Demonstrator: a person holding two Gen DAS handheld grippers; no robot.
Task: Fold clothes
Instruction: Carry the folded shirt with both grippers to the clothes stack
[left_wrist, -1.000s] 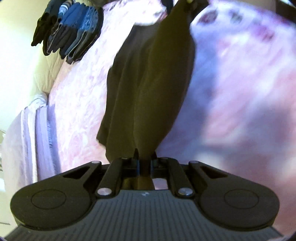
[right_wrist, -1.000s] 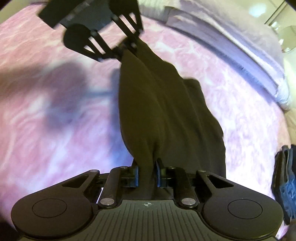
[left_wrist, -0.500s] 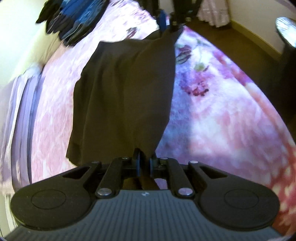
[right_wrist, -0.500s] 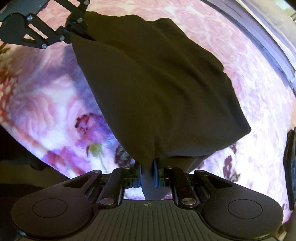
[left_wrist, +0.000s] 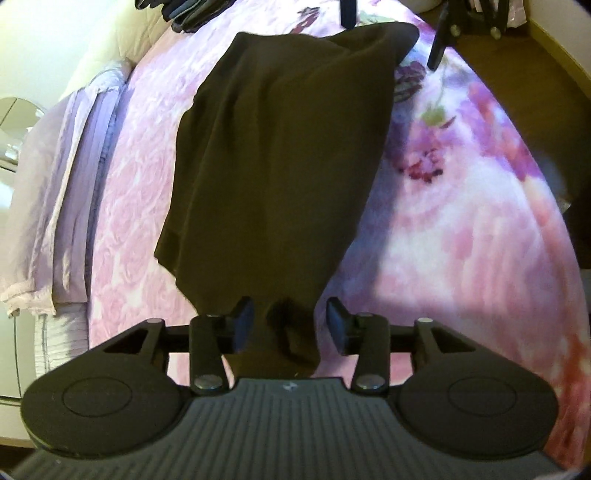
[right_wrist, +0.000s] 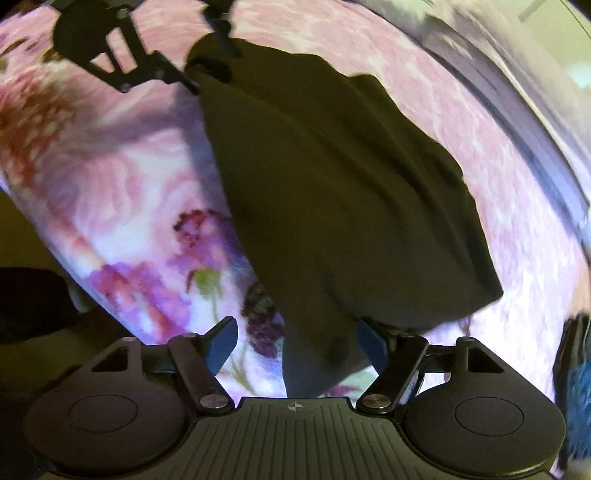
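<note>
A dark garment (left_wrist: 280, 147) lies folded lengthwise on the pink floral bedspread (left_wrist: 461, 240). My left gripper (left_wrist: 290, 314) hovers over its near end; its jaws are opening, and the cloth's corner sits loose between the pads without being pressed. At the garment's far end my right gripper (left_wrist: 393, 33) also stands apart. In the right wrist view the right gripper (right_wrist: 297, 341) is opening too, with the other corner of the garment (right_wrist: 332, 184) slack between its fingers. The left gripper (right_wrist: 207, 62) shows at that view's top, spread around the far corner.
A stack of folded dark and blue clothes (left_wrist: 184, 14) lies at the bed's far side and shows again as folded clothes (right_wrist: 576, 369) at the right. A lavender folded quilt (left_wrist: 62, 184) runs along the left. The bed's edge drops to a brown floor (left_wrist: 517, 74).
Both grippers were shut on the garment's corners, holding it up and stretched. They have come down towards the bed and opened, and the garment now rests on the bedspread.
</note>
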